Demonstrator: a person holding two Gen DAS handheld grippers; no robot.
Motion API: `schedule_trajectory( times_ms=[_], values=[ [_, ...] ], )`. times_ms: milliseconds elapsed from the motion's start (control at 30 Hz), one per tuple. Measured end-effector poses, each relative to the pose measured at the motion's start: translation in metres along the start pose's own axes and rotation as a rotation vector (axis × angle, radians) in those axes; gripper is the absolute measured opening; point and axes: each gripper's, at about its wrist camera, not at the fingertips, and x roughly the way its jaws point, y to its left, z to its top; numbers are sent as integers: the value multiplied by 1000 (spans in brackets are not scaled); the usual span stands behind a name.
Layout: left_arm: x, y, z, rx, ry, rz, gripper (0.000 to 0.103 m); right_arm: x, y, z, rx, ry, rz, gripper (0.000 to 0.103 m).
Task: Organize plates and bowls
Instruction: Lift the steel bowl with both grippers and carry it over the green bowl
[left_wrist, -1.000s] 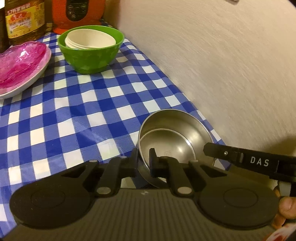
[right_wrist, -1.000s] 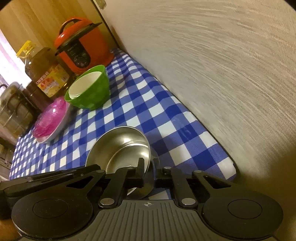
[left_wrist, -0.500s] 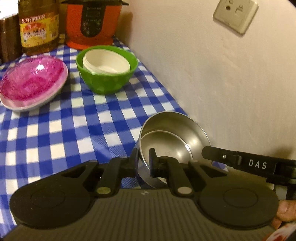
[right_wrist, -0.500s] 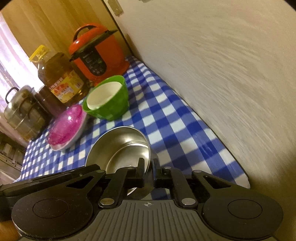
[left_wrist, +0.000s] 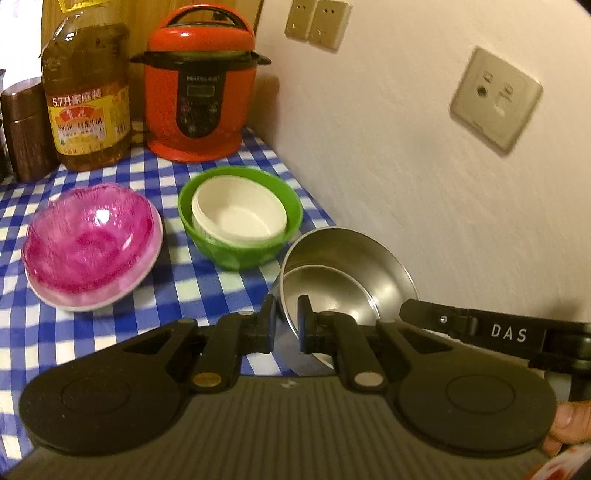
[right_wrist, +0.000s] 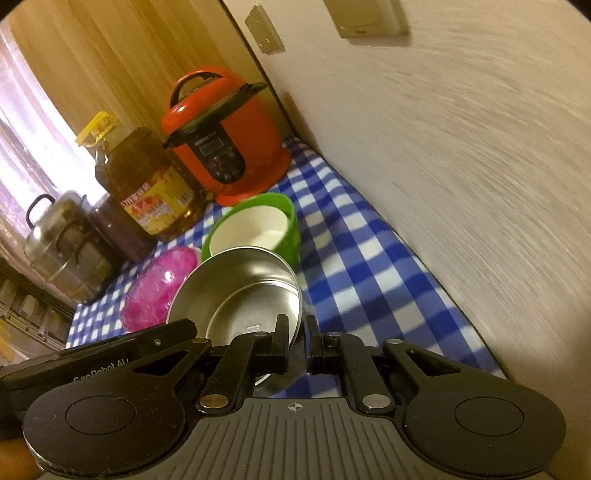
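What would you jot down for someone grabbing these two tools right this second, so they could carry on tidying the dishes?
Left hand-held gripper: shut on the near rim of the steel bowls.
Right hand-held gripper: shut on the opposite rim of the same bowls, so both carry them, tilted, above the checked cloth.
Done: a smaller steel bowl is nested in the larger one; white bowls sit in the green bowl; pink bowl rests on a white plate.
Left: probably set the steel bowls down near the others, then release.

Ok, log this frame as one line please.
left gripper: shut on steel bowl rim | right gripper: shut on opposite rim | bowl: lifted, tilted | ahead: green bowl holding white bowl
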Motion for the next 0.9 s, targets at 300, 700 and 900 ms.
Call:
schedule_trajectory(
  times_ms=[300, 700, 900],
  values=[
    [13, 19, 44, -22, -36, 4, 10, 30, 16, 40, -28, -9, 8, 8],
    [50, 43, 95, -29, -42, 27, 10, 86, 26, 84, -86, 2, -1, 8],
    [73, 58, 102, -57, -21, 31, 10, 113, 26, 95, -101, 19, -3, 8]
  ],
)
